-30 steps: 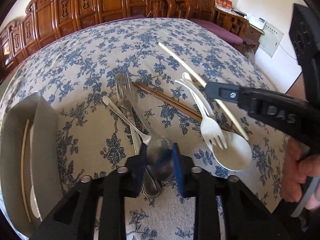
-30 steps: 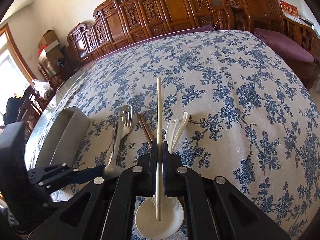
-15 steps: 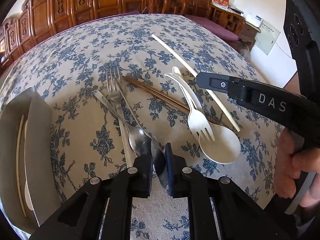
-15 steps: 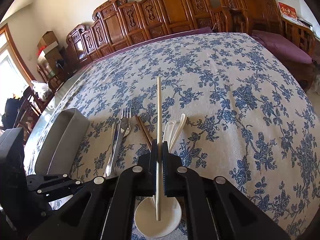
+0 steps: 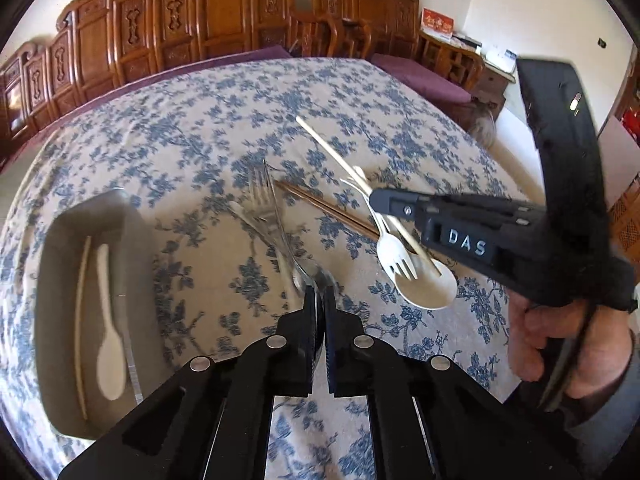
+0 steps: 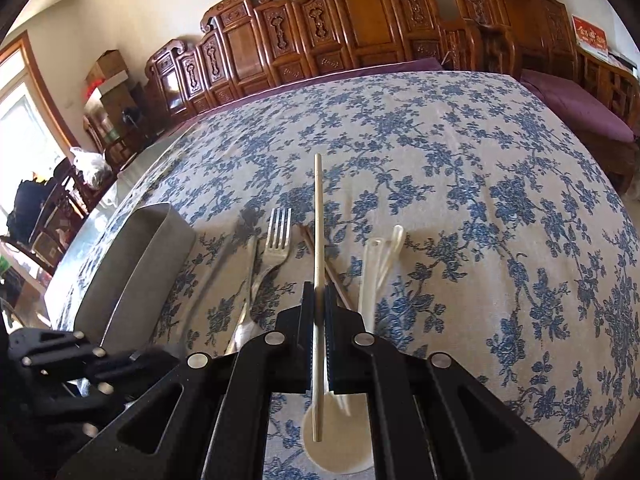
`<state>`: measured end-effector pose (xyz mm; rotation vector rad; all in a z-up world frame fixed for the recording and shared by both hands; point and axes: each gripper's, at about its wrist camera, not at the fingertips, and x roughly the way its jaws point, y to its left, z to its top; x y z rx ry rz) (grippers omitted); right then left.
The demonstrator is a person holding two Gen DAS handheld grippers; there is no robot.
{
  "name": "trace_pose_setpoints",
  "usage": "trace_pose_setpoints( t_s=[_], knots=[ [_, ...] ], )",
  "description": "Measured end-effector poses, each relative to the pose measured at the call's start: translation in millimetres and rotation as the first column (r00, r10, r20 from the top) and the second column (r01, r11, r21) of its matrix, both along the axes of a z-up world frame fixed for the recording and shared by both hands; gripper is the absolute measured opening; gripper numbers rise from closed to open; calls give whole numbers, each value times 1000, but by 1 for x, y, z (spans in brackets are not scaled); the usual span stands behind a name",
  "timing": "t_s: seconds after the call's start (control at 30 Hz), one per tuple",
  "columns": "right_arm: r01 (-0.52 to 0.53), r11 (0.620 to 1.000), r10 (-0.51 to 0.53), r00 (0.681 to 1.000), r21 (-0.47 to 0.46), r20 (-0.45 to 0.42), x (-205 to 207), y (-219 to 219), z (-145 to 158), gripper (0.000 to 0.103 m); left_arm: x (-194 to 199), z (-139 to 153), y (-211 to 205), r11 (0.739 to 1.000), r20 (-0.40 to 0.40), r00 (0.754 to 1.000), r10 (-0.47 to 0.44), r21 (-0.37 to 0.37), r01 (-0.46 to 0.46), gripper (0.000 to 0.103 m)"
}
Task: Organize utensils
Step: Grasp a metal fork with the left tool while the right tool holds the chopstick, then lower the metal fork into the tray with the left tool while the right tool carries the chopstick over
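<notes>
My left gripper [image 5: 320, 294] is shut on the bowl end of a metal spoon [image 5: 310, 274], which is blurred; its handle runs up and left beside a metal fork [image 5: 260, 188]. My right gripper [image 6: 319, 292] is shut on a pale chopstick [image 6: 318, 220] and holds it above the cloth. Under it lie a white plastic fork [image 5: 394, 256], a white spoon [image 5: 428, 292] and a pair of brown chopsticks [image 5: 328, 208]. A grey tray [image 5: 60, 240] at the left holds a white spoon [image 5: 108, 340] and a pale chopstick [image 5: 80, 320].
A blue-flowered cloth [image 6: 480, 160] covers the big round table. Carved wooden chairs [image 6: 360, 20] ring its far side. A person's hand [image 5: 552, 340] grips the right gripper's handle at the right. The tray [image 6: 132, 280] sits near the table's left edge.
The left jaws closed from around the metal spoon's bowl onto it, then the left gripper rose and drew back with it. The right gripper kept still with its chopstick.
</notes>
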<state>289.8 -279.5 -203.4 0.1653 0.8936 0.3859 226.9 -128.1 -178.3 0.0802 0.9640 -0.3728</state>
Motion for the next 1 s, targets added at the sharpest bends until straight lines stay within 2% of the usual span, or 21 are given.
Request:
trace_pose_setpoints(
  t_s=[0.27,0.6,0.8,1.0],
  knots=[
    [-57,998,57,998,4,9,-6,33,4,6,-6,24,35,999,50,998,37,3,-37,3],
    [-129,992,129,992,-11,18,-8,66,7,6,-12,35,88,997,86,993,79,-18,-78,3],
    [-144,989,144,990,-26,5,-7,81,2,6,-7,23,117,992,76,989,128,-12,-127,3],
    [-160,986,159,987,-47,-9,-9,90,-5,6,1,0,141,987,-4,988,157,-34,-157,3]
  ],
)
